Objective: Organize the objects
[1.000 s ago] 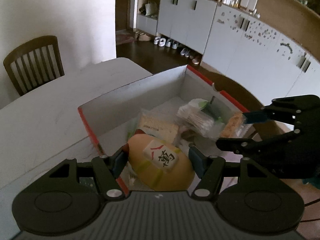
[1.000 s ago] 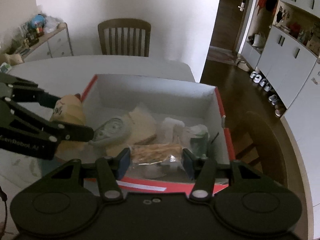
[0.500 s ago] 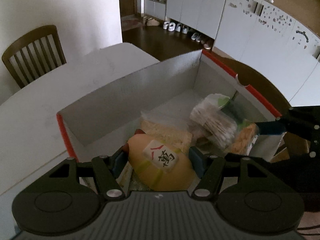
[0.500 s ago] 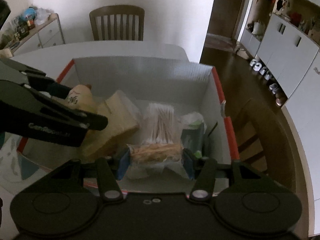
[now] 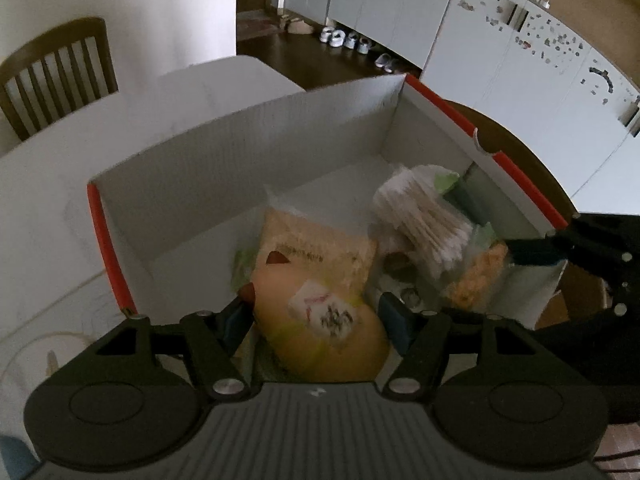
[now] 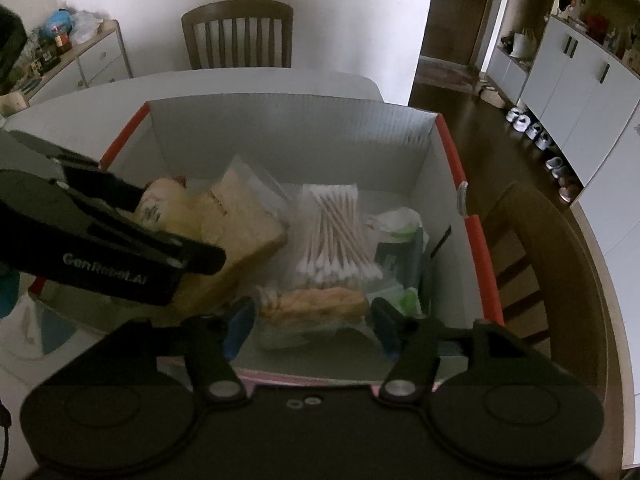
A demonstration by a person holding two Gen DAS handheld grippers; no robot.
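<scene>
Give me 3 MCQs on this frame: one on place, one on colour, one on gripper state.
1. Where does the cotton swab bag lie?
A. inside the box
B. on the chair
C. on the floor

2. What colour is the box rim edging?
A. blue
B. red
C. green

3. What does the left gripper hold?
A. nothing, wide open
B. a shoe
C. the yellow pouch

Key:
1 A, the bag rests on the box floor between the bread pack and a green packet.
2 B, red strips run along both side rims.
3 C, its fingers flank the pouch on both sides, low over the box.
</scene>
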